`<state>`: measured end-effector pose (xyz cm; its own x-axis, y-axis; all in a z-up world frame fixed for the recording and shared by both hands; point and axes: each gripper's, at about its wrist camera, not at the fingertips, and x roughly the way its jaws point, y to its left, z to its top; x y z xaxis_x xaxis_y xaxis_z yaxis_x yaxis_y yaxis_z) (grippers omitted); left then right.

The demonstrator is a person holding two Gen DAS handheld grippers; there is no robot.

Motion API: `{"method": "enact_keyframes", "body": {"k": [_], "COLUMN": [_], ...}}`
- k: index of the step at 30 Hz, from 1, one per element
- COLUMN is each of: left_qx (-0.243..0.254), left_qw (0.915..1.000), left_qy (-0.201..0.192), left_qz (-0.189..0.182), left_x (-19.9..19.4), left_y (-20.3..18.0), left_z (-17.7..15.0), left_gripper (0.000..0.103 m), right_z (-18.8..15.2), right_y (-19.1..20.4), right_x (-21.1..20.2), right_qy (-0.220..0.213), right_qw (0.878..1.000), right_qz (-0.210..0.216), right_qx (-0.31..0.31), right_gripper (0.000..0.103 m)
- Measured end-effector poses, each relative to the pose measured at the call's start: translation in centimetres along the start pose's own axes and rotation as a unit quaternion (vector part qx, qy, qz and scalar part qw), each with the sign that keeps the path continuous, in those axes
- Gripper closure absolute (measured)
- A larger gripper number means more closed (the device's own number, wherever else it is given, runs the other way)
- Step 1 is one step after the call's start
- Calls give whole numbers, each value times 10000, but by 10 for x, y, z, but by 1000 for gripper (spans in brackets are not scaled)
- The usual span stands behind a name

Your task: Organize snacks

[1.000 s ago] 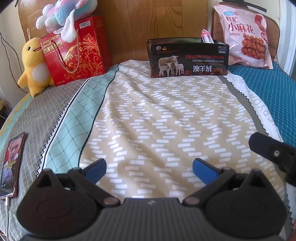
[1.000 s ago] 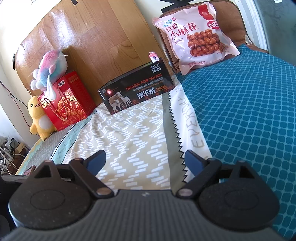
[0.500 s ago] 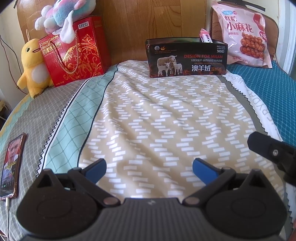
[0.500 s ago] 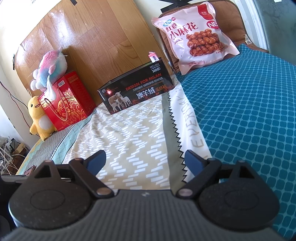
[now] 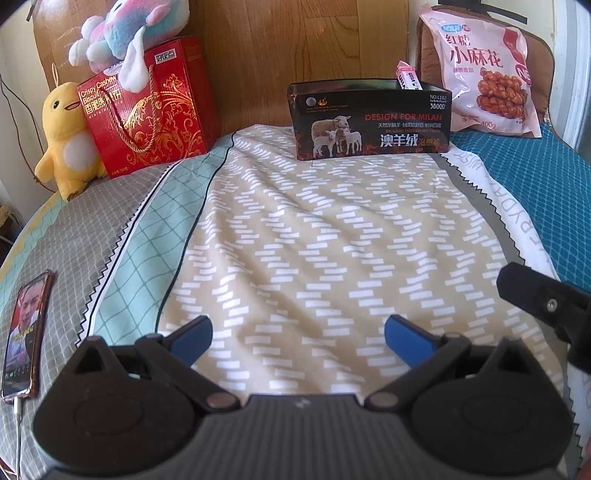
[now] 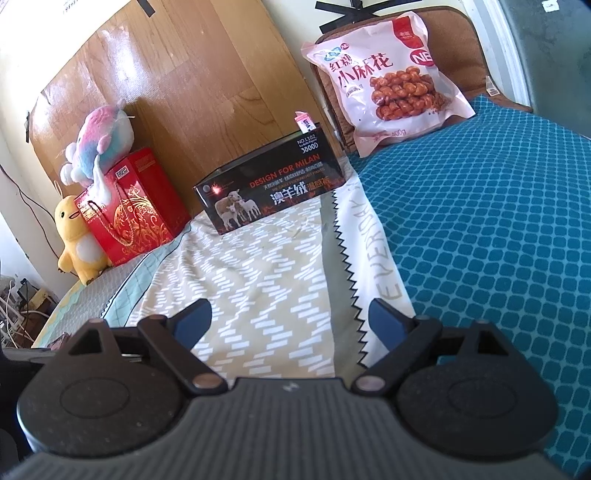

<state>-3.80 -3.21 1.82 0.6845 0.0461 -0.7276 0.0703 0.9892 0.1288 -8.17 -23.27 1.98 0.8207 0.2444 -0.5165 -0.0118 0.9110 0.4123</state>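
Note:
A black open-top box (image 5: 371, 120) (image 6: 271, 194) printed with sheep stands at the head of the bed, a small pink snack packet (image 5: 408, 77) (image 6: 304, 123) poking out of its right end. A large pink bag of fried twists (image 5: 487, 70) (image 6: 388, 81) leans on a brown cushion to the right. A red biscuit gift box (image 5: 147, 107) (image 6: 133, 205) stands at the left. My left gripper (image 5: 297, 334) hovers open and empty over the beige bedsheet, far short of the box. My right gripper (image 6: 290, 317) is open and empty too.
A yellow duck plush (image 5: 68, 142) (image 6: 79, 242) sits beside the red box, and a pastel plush (image 5: 129, 33) (image 6: 98, 142) lies on top of it. A phone (image 5: 26, 332) on a cable lies at the bed's left edge. A teal blanket (image 6: 480, 221) covers the right side.
The left wrist view has drifted slightly, so the black box and bag sit a little lower and further left. Both grippers stay open and empty.

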Motion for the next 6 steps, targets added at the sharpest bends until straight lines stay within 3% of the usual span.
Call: {"method": "enact_keyframes", "body": {"k": [6], "left_qx": [37], "left_qw": [9999], "left_qy": [-108], "left_qz": [-124], "left_x": [-5], "left_y": [-1], "left_z": [3], "left_gripper": [0], "right_z": [0], "right_y": [2], "right_x": [-1], "right_qy": [-35], "right_qw": [10000], "right_qz": [-24], "right_qx": [-4], "right_gripper": [9]}}
